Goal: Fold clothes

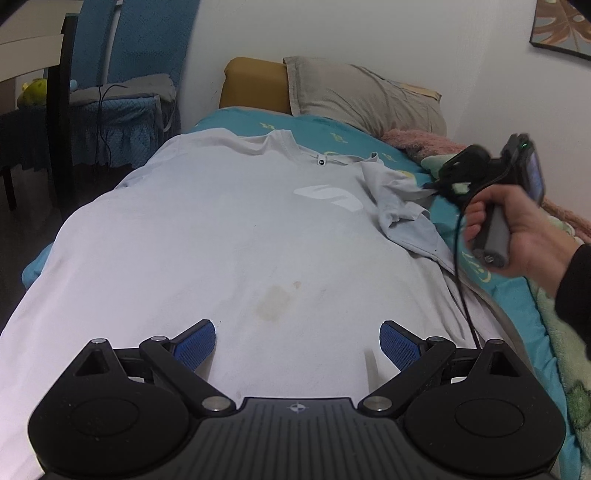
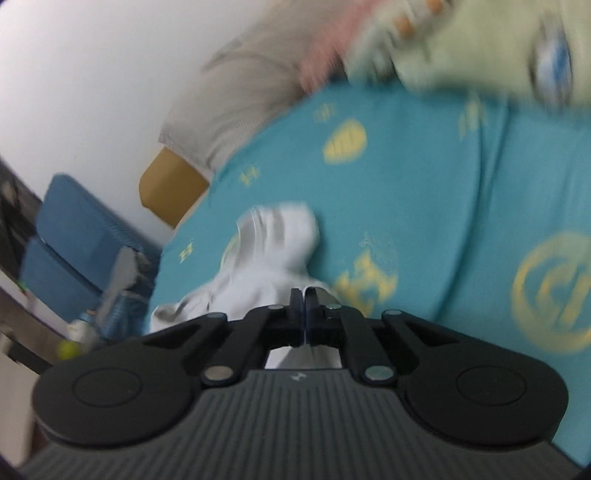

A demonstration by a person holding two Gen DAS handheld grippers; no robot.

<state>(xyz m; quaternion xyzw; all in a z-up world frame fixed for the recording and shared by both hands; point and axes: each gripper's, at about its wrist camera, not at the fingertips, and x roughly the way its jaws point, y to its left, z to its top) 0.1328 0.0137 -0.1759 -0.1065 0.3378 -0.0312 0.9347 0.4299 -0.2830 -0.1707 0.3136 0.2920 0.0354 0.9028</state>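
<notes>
A pale grey T-shirt [image 1: 221, 236] lies spread front-up across the bed [image 1: 517, 306], collar toward the pillow [image 1: 365, 96], with a white logo on the chest and a brownish stain lower down; its sleeve [image 1: 399, 199] on the right side is bunched and lifted off the teal sheet [image 2: 443, 184]; the right hand-held gripper [image 2: 305, 306] has its fingers pressed together on a fold of that sleeve cloth, the white fabric [image 2: 273, 243] trailing away from the tips over the sheet, though this view is blurred; seen from the left wrist camera, the same tool is a dark shape at the sleeve's edge, held in the person's right hand [image 1: 517, 232], with a black cable hanging from it down over the shirt; the left hand-held gripper [image 1: 297, 341] sits low over the shirt's bottom part with its blue-padded fingers [image 1: 195, 345] spread wide apart and nothing between them; beyond the pillow stands a mustard headboard [image 1: 255, 85] against a white wall; pink and pale green blankets [image 1: 561, 332] lie bunched along the right side of the bed; left of the bed are blue chairs [image 1: 122, 92] and a framed picture [image 1: 561, 29] hangs at upper right.
</notes>
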